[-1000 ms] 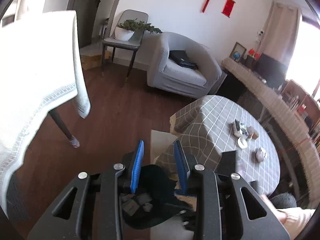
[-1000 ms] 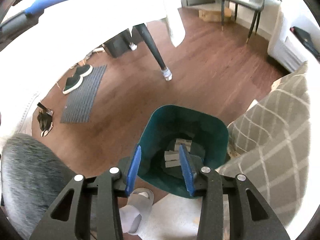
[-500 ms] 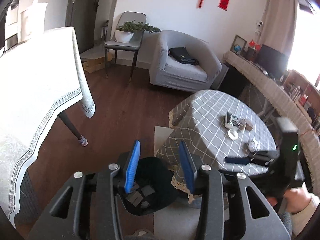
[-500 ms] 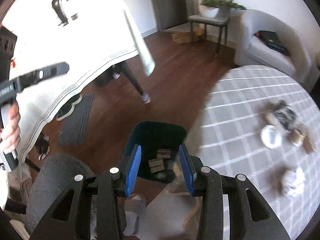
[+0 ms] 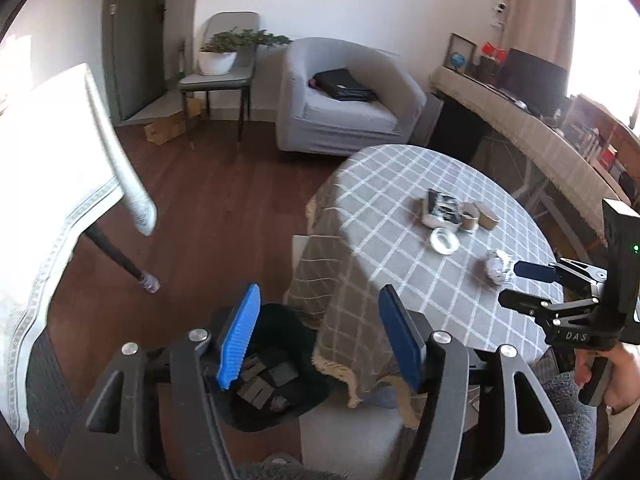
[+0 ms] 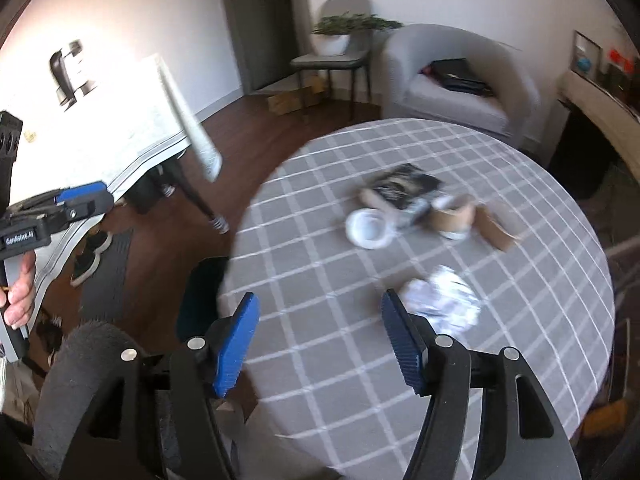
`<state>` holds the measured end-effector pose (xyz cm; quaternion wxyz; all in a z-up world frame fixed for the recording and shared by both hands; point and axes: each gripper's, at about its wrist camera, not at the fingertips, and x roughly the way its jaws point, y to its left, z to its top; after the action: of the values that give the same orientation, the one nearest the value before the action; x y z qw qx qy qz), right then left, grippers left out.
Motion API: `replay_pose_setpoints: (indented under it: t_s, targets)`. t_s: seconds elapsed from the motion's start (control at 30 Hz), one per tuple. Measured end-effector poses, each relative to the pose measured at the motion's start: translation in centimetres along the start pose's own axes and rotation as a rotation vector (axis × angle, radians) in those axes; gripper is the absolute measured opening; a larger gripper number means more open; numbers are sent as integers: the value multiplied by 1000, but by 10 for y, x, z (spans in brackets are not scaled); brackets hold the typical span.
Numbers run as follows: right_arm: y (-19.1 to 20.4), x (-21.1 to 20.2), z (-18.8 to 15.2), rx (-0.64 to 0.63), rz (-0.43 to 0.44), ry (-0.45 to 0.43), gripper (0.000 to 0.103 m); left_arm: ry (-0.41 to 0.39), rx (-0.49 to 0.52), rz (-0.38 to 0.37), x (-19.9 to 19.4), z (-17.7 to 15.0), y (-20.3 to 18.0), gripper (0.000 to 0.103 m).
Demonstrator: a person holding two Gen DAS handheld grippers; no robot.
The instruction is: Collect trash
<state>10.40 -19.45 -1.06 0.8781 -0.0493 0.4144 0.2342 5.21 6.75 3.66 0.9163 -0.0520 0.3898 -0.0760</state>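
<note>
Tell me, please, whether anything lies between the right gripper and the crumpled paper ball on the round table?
Nothing visible does. The right gripper is open above bare checked tablecloth, and the crumpled paper ball lies just beyond its right finger. The other scraps sit farther back. The green bin waits on the floor beside the table.

Daylit room, strong sun from the upper right. White-clothed table (image 5: 48,152) blown out at left in both views; window corner clipped too. Right wrist view motion-blurred: crumpled white paper ball (image 6: 444,304) and cardboard scraps smeared. Left wrist view sharper. Heavy fisheye bending, dark vignette at corners.
</note>
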Motion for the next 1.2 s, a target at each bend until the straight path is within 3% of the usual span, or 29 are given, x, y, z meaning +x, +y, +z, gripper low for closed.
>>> replay_pose_setpoints:
  t_s: [0.3, 0.7, 0.8, 1.03, 1.2]
  targets:
    - [-49, 14, -9, 95, -15, -11, 73, 30, 86, -34, 40, 16, -52, 76]
    - [-69, 50, -15, 146, -14, 10, 71, 89, 174, -65, 102, 25, -96, 77]
    - [-71, 51, -14, 149, -11, -9, 57, 98, 216, -81, 114, 24, -108, 77]
    - [-86, 33, -25, 153, 1, -96, 56, 123, 261, -119, 142, 26, -138, 76]
    - [-99, 8, -27, 199, -1, -159, 57, 146, 285, -119, 163, 27, -156, 67]
